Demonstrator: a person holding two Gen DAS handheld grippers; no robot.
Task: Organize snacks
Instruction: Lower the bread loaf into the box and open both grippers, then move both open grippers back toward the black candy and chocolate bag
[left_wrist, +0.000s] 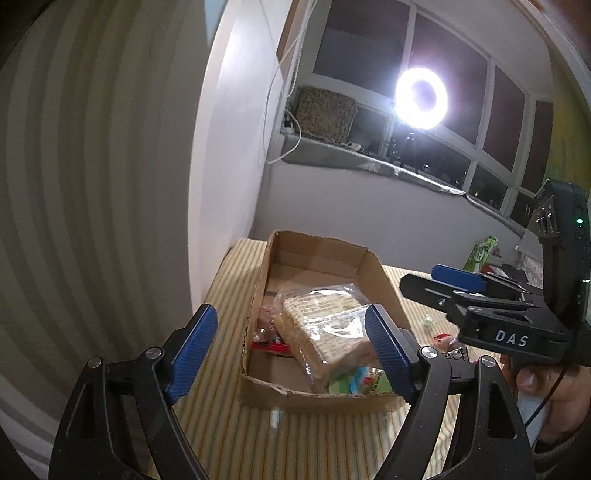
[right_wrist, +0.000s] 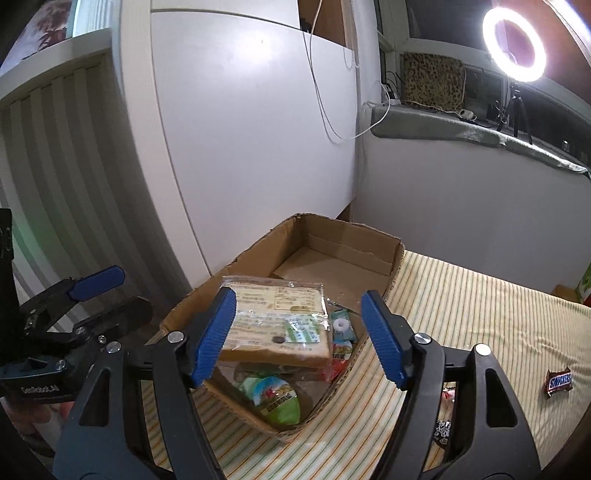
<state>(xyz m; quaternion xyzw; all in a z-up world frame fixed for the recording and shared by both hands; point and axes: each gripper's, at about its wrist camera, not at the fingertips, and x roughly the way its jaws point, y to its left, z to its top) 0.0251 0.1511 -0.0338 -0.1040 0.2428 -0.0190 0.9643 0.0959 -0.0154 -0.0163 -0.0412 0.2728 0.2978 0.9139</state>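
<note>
- Cardboard box (right_wrist: 347, 251) lay on the striped cloth (right_wrist: 480, 314), long axis running away from both cameras toward the white wall; far half bare, near half holding the snacks.
- Wrapped sandwich (right_wrist: 273, 325) rested tilted on top of the pile at the near end of the box, flat label face up, long edge roughly across the right gripper's line of sight, propped over the smaller packets.
- Left gripper (left_wrist: 291, 345) hung just before the box's near left corner, jaws spread wide and holding nothing; seen through the gap, the sandwich (left_wrist: 325, 332) sat ahead and slightly right.
- Right gripper (right_wrist: 299, 336) hovered above the box's near end, jaws likewise wide apart and empty, sandwich straight ahead between the blue pads (right_wrist: 216, 336).
- Green packet (right_wrist: 277, 400) lay beneath the sandwich's near edge, against the box's front corner.
- Snickers bar (right_wrist: 559, 382) lay loose on the cloth well to the right of the box, long axis roughly crosswise; judged nearer the right gripper, so probably that hand's next pick, calling for a swing rightward and a turn to pinch across its short side.
</note>
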